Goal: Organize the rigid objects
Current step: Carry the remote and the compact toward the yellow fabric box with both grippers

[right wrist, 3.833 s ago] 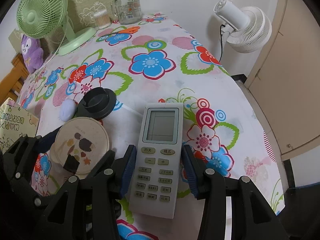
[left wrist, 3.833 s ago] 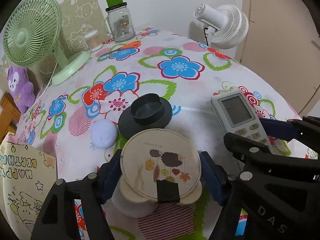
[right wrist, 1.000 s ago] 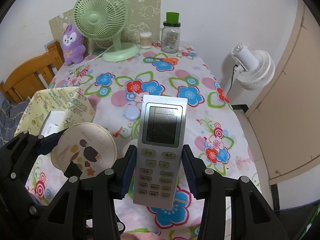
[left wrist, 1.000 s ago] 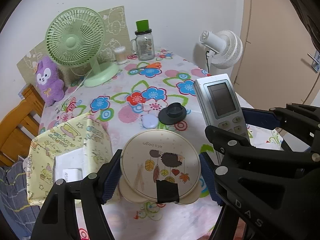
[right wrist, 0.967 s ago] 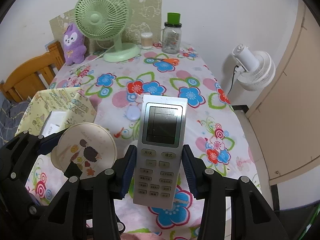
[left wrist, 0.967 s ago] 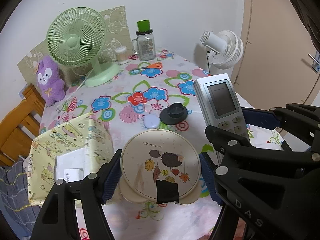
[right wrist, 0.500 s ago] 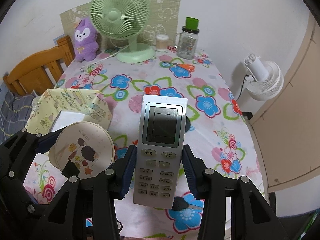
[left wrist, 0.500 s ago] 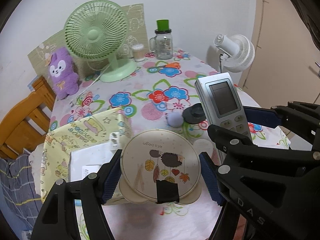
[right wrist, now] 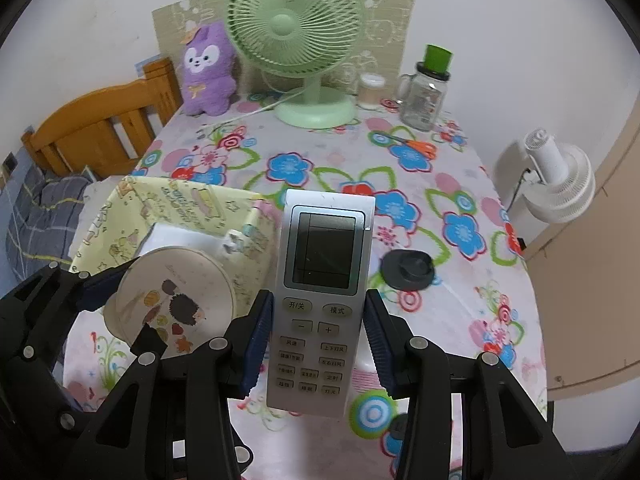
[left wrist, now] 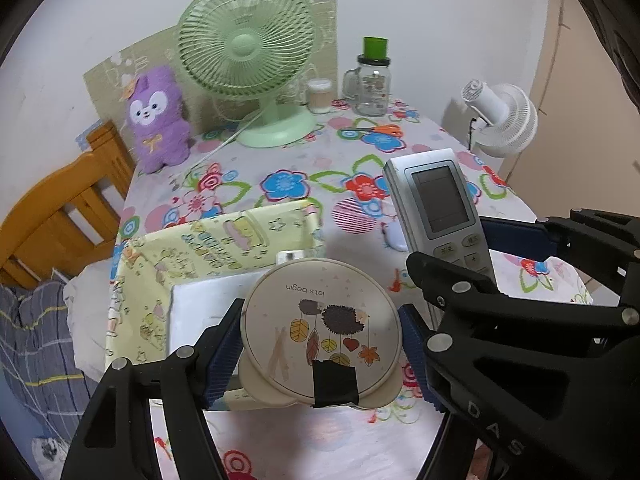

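Observation:
My left gripper (left wrist: pixel 320 350) is shut on a round cream case (left wrist: pixel 320 328) with a hedgehog picture, held in the air over the near part of a yellow cartoon-print box (left wrist: pixel 224 240). My right gripper (right wrist: pixel 320 336) is shut on a grey remote control (right wrist: pixel 324 280), also lifted above the table, just right of the box (right wrist: pixel 176 204). The remote (left wrist: pixel 438 204) and the black right gripper fill the right side of the left wrist view. A white box (left wrist: pixel 200 312) and a white plug (right wrist: pixel 234 242) lie inside the yellow box.
On the floral tablecloth (right wrist: pixel 400 184) lie a black round cap (right wrist: pixel 407 269) and a pale oval object (left wrist: pixel 394 238). At the back stand a green fan (left wrist: pixel 248 64), a purple plush (left wrist: pixel 158 120), a glass jar (left wrist: pixel 372 80) and orange scissors (right wrist: pixel 420 145). A wooden bed frame (left wrist: pixel 60 204) is left, a white fan (left wrist: pixel 502 118) right.
Both grippers have carried the case and the remote leftward across the table, from beside the black cap to over and beside the yellow box. Their grips look the same.

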Demonstrator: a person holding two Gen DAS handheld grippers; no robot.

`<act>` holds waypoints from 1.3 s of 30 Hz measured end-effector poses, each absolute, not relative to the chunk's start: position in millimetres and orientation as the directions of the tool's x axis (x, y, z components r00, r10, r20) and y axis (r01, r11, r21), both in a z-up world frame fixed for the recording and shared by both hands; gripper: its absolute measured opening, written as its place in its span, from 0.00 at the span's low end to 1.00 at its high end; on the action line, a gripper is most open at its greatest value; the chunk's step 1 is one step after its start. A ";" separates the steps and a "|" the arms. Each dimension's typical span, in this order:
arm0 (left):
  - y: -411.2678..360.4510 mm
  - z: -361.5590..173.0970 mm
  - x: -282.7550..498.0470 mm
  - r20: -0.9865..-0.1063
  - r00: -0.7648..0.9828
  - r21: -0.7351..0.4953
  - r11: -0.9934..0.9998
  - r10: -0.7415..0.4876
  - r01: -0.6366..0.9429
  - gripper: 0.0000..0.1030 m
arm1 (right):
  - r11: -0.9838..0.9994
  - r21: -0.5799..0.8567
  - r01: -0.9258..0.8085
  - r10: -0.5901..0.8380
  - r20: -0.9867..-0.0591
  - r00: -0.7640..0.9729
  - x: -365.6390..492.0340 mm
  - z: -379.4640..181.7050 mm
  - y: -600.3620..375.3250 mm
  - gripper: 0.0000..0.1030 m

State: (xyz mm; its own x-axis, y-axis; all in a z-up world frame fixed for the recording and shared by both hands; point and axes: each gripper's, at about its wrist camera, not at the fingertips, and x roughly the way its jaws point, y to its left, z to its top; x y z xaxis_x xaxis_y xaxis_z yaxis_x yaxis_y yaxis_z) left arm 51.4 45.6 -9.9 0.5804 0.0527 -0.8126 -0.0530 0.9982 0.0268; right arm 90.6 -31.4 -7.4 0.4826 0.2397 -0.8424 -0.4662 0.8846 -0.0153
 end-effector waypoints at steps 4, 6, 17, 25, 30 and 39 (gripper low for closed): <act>58.2 -9.9 50.1 -0.811 0.582 0.024 0.997 0.064 -0.076 0.74 | 0.873 -0.018 -0.487 0.250 -0.842 0.479 90.7 -6.2 -15.6 0.47; 64.8 -10.8 50.0 -0.812 0.580 0.022 0.996 0.068 -0.085 0.74 | 0.868 -0.018 -0.496 0.254 -0.843 0.474 91.2 -6.6 -8.2 0.46; 90.1 -19.6 53.2 -0.825 0.558 0.028 0.993 0.085 -0.111 0.74 | 0.854 -0.003 -0.520 0.262 -0.861 0.436 99.8 -15.8 20.1 0.47; 108.4 -23.3 55.8 -0.831 0.550 0.023 0.992 0.087 -0.123 0.74 | 0.843 -0.007 -0.537 0.259 -0.871 0.418 105.0 -19.8 39.9 0.46; 120.5 -25.5 57.6 -0.833 0.544 0.027 0.990 0.100 -0.140 0.74 | 0.837 0.004 -0.548 0.267 -0.876 0.402 108.2 -22.8 54.1 0.46; 145.8 -42.9 61.6 -0.856 0.506 0.025 0.986 0.105 -0.162 0.74 | 0.823 0.022 -0.567 0.268 -0.895 0.355 114.4 -40.9 80.4 0.46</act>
State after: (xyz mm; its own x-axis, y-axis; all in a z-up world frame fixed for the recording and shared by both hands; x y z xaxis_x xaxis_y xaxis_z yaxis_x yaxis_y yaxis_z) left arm 61.6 145.8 -42.9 0.5057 0.1046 -0.8564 -0.1622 0.9865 0.0247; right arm 114.4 80.4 -40.9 0.3551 0.2684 -0.8955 -0.5672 0.8233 0.0218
